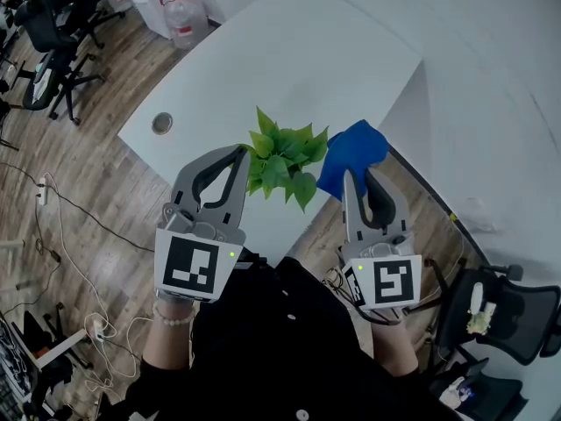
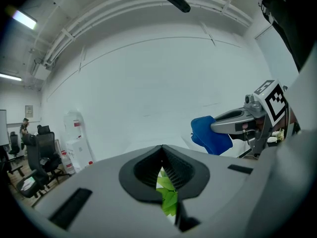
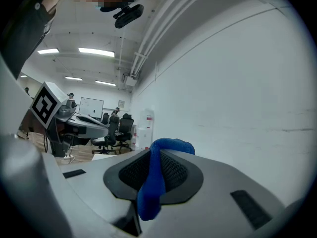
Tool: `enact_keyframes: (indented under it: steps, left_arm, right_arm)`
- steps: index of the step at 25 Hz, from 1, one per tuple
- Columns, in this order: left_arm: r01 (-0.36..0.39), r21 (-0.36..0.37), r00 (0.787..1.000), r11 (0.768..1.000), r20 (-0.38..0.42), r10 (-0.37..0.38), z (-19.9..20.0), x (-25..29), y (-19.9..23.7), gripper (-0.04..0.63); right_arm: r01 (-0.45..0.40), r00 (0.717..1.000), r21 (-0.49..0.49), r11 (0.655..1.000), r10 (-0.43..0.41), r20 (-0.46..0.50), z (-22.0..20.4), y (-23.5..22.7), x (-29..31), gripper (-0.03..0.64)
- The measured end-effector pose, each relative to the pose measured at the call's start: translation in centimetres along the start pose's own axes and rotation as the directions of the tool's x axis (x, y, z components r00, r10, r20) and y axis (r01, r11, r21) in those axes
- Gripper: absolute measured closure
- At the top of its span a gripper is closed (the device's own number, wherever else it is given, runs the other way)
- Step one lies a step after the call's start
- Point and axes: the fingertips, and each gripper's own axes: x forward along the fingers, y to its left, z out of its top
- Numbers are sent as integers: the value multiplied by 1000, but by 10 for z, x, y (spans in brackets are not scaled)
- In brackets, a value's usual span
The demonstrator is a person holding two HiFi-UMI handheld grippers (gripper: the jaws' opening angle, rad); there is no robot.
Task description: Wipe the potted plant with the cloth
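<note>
My left tool (image 1: 244, 152) pinches a potted plant (image 1: 280, 160) leaf, right tool (image 1: 357, 174) clamps the cloth (image 1: 355, 146); next I'd wipe that leaf

The head camera looks steeply down from above the person onto the near corner of the desk (image 1: 289, 60). Each gripper camera rides close behind its own jaws, facing roughly level toward the wall (image 2: 163, 83). Each catches the other: right gripper (image 2: 216, 128), left gripper (image 3: 105, 126). The cloth (image 1: 355, 147) shows in all three.

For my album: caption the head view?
Left gripper pinches a leafy plant, right gripper grips a blue cloth, above a white table.
</note>
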Motion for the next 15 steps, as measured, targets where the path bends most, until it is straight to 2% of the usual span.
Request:
enact_keyframes:
  steps: [15]
  left_arm:
    - [6,-9,1000,1000,9,-6,2,3,0,581]
  right_arm:
    - [-25,1000,-8,1000,25,-19,-3,4,1,534]
